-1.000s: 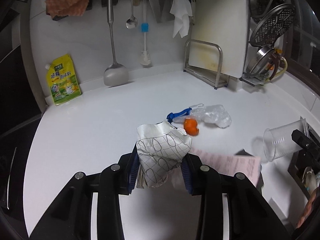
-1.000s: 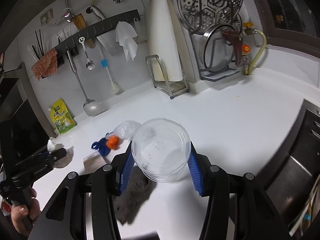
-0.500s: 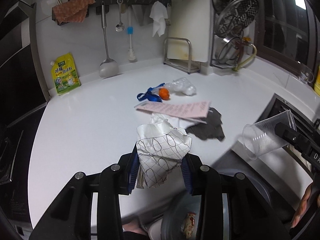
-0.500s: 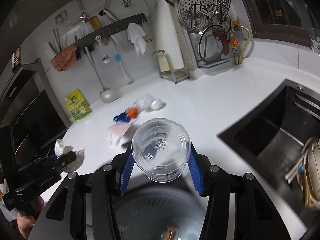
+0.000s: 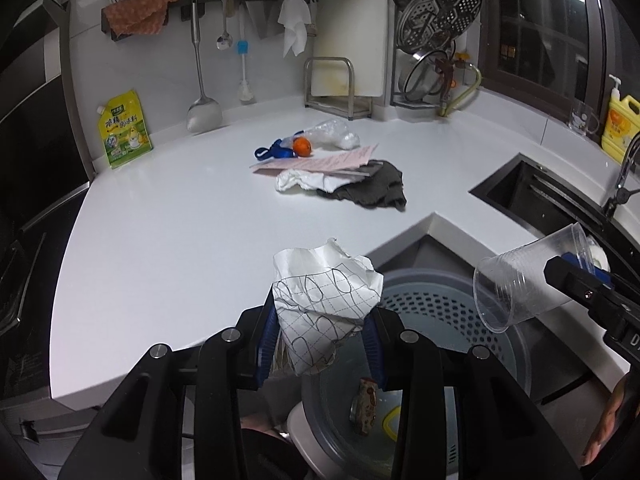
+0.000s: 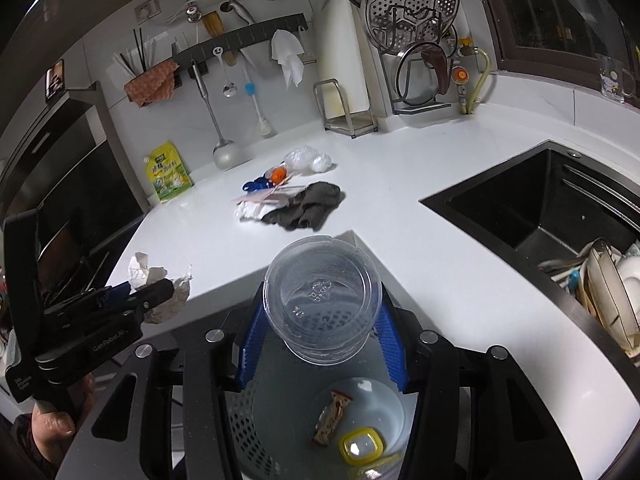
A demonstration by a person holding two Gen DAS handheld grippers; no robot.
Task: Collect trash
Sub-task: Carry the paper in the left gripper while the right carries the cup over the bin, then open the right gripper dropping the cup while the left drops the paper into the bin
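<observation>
Left fingers (image 5: 320,344) pinch crumpled patterned paper (image 5: 324,300); right fingers (image 6: 320,344) clamp a clear ribbed plastic cup (image 6: 322,292).

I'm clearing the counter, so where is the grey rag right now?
The grey rag lies mid-counter in both wrist views, partly under the pink paper and against a white wad, left of the sink.

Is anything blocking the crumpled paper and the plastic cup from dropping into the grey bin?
Nothing visible. The crumpled patterned paper and clear plastic cup hang over the open grey perforated bin, which holds only a snack wrapper and yellow lid.
</observation>
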